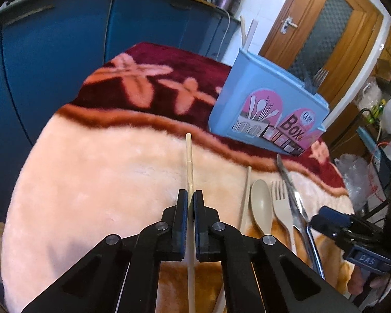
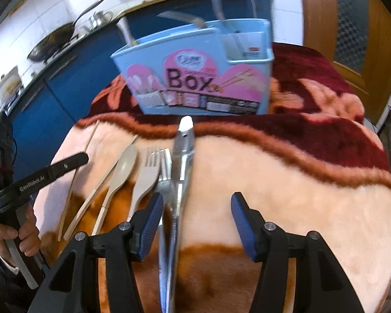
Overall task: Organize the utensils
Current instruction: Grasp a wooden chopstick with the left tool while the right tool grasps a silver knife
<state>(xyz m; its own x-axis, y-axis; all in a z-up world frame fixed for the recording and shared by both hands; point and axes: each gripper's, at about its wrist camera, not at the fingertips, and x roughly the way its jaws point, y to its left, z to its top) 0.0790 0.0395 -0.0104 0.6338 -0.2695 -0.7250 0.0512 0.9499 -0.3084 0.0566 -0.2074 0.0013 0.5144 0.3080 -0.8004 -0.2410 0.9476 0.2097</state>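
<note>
Left gripper jaws clamped on a wooden chopstick lying on the blanket-covered surface. Right gripper jaws about half open, straddling steel tongs, not touching. Beige spoon, fork alongside; blue utensil box behind.

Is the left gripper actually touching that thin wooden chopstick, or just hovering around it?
Touching. In the left wrist view the left gripper has both pads closed against the wooden chopstick, with no gap visible on either side.
</note>
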